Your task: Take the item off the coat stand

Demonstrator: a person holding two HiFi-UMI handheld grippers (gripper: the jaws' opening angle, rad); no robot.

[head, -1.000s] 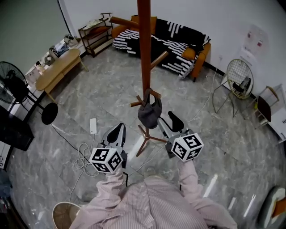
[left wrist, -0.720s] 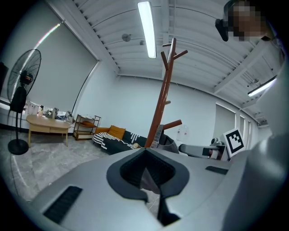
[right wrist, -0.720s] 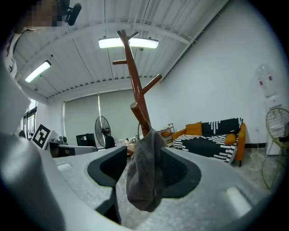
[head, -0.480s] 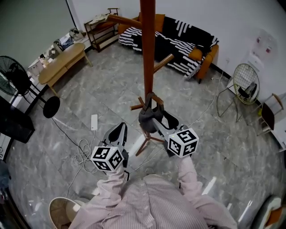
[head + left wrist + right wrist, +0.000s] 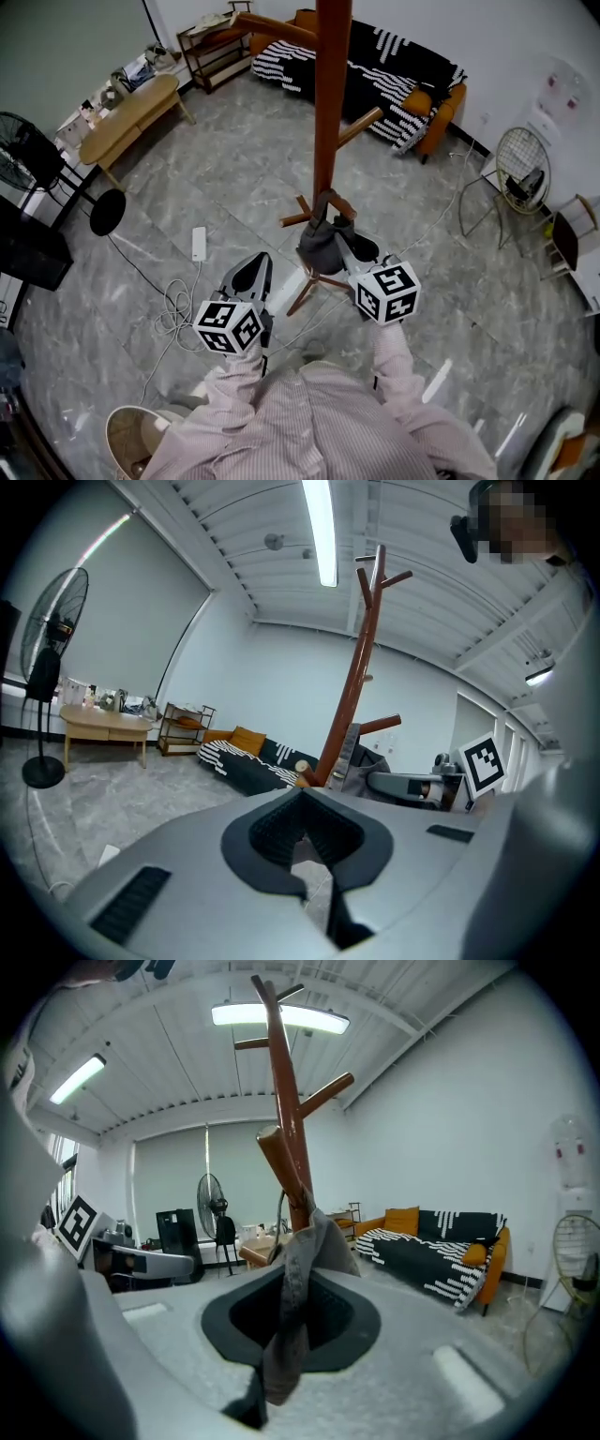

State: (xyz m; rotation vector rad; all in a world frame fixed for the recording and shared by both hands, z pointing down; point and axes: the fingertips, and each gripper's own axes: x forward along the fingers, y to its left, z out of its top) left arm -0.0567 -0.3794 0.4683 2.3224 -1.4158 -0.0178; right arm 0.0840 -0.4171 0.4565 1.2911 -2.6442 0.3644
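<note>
A grey bag (image 5: 322, 246) hangs by its strap from a low peg of the brown wooden coat stand (image 5: 330, 112). My right gripper (image 5: 349, 247) reaches up against the bag's right side. Its jaws are closing, and in the right gripper view a fold of the bag's grey fabric (image 5: 298, 1279) is pinched between them, below the stand's pole (image 5: 286, 1119). My left gripper (image 5: 251, 272) hovers lower left of the bag, apart from it, shut with nothing in it (image 5: 302, 832). From the left gripper view the stand (image 5: 354, 696) and the right gripper (image 5: 412, 785) show ahead.
The stand's splayed feet (image 5: 309, 281) rest on the grey marble floor. A white power strip (image 5: 198, 244) with cables lies to the left. Farther off are a striped sofa (image 5: 394, 56), a wooden table (image 5: 127, 117), a standing fan (image 5: 28, 159) and a wire chair (image 5: 520, 169).
My right gripper has moved forward from beside the bag up against it and its jaws have come together on the fabric. The left gripper has barely moved.
</note>
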